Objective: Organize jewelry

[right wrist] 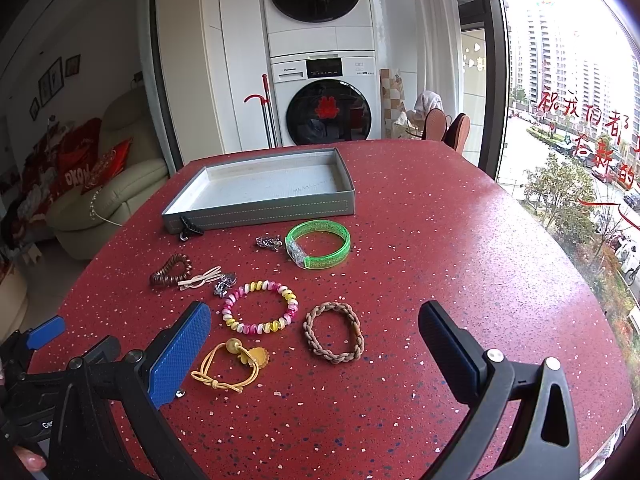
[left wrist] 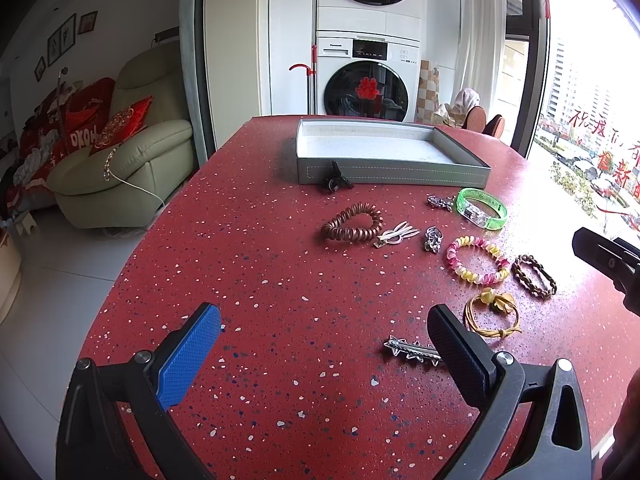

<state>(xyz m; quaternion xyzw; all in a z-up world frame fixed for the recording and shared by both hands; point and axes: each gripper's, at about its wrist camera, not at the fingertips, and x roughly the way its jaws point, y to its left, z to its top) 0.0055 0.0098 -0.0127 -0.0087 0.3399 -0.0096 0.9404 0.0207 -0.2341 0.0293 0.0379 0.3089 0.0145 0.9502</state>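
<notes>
Jewelry lies loose on the red counter (right wrist: 440, 240), none of it yet in the grey tray (right wrist: 256, 200) at the far side. Largest among the pieces nearer than the tray are the green bangle (right wrist: 318, 244), just in front of it, then the pink-and-yellow bead bracelet (right wrist: 260, 308), the braided band (right wrist: 334, 332), and the yellow cord tie (right wrist: 228, 366). Left claw (left wrist: 324, 344) and right claw (right wrist: 314, 340) both gape wide, holding nothing. Pieces crowd close, so a closing claw might snag two, or push the small silver charm (right wrist: 269, 242) aside.
</notes>
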